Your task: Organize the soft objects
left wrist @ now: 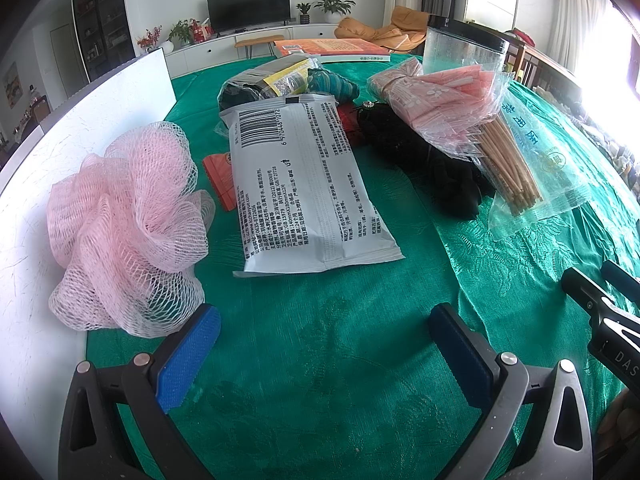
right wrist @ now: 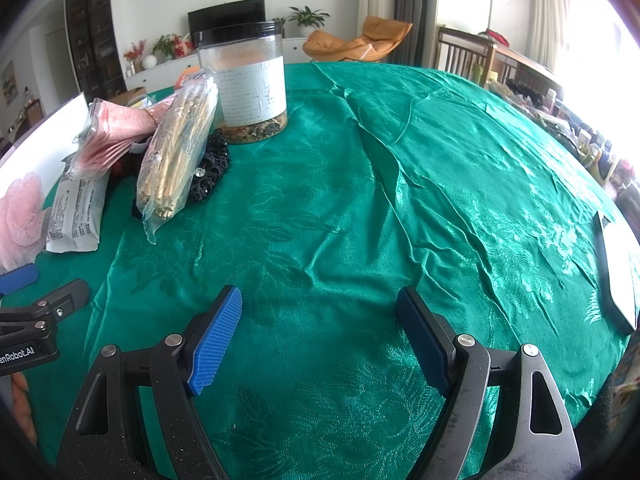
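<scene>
A pink mesh bath pouf [left wrist: 128, 220] lies at the left on the green tablecloth [left wrist: 320, 360], against a white board [left wrist: 80, 120]. A white wet-wipes pack [left wrist: 300, 184] lies in the middle. A black crocheted fabric item [left wrist: 432, 160] lies under a bag of pink packets [left wrist: 436, 96] and a bag of wooden sticks [left wrist: 508, 164]. A teal knit item [left wrist: 332, 84] lies behind. My left gripper [left wrist: 324, 344] is open and empty, just right of the pouf. My right gripper [right wrist: 320, 336] is open and empty above bare cloth; the pouf [right wrist: 20, 216] shows at its far left.
A clear jar with a black lid [right wrist: 244, 80] stands beyond the sticks bag [right wrist: 176, 160]. An orange book [left wrist: 332, 48] lies at the far edge. A red packet [left wrist: 220, 180] lies under the wipes pack. A white tray [right wrist: 620, 272] sits at the right table edge.
</scene>
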`<state>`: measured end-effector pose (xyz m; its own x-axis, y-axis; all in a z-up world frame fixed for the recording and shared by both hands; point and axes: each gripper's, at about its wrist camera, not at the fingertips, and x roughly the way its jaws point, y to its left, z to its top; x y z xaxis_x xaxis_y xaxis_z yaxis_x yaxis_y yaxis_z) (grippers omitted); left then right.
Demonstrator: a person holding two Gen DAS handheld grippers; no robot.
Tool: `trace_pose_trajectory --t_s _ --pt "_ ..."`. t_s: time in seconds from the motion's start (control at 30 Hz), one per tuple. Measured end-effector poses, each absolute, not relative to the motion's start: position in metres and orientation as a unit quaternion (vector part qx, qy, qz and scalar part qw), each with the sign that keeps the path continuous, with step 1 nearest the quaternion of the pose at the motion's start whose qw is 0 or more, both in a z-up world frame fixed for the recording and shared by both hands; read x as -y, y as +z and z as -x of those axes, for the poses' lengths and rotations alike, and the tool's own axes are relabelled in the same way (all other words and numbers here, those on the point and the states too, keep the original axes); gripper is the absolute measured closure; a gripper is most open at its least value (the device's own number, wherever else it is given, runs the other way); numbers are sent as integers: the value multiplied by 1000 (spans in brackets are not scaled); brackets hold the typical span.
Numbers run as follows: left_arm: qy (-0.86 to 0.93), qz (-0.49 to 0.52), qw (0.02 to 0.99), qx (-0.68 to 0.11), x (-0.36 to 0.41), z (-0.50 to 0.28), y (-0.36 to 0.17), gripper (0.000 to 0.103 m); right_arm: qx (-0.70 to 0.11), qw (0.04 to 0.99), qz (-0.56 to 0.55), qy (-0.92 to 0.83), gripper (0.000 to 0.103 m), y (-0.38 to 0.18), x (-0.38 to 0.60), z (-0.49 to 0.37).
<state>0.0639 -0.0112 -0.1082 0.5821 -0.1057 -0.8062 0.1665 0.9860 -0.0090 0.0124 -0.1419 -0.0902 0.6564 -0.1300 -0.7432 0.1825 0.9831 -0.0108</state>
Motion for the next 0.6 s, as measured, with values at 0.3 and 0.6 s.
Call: trace_pose_trajectory --t_s 0.3,0.6 --pt "-77 -34 889 -450 11 -64 -108 0 -405 910 -32 -85 21 -90 142 -13" --pt "-76 -34 889 -450 11 -64 -108 0 -405 910 -33 -84 21 -90 140 -13"
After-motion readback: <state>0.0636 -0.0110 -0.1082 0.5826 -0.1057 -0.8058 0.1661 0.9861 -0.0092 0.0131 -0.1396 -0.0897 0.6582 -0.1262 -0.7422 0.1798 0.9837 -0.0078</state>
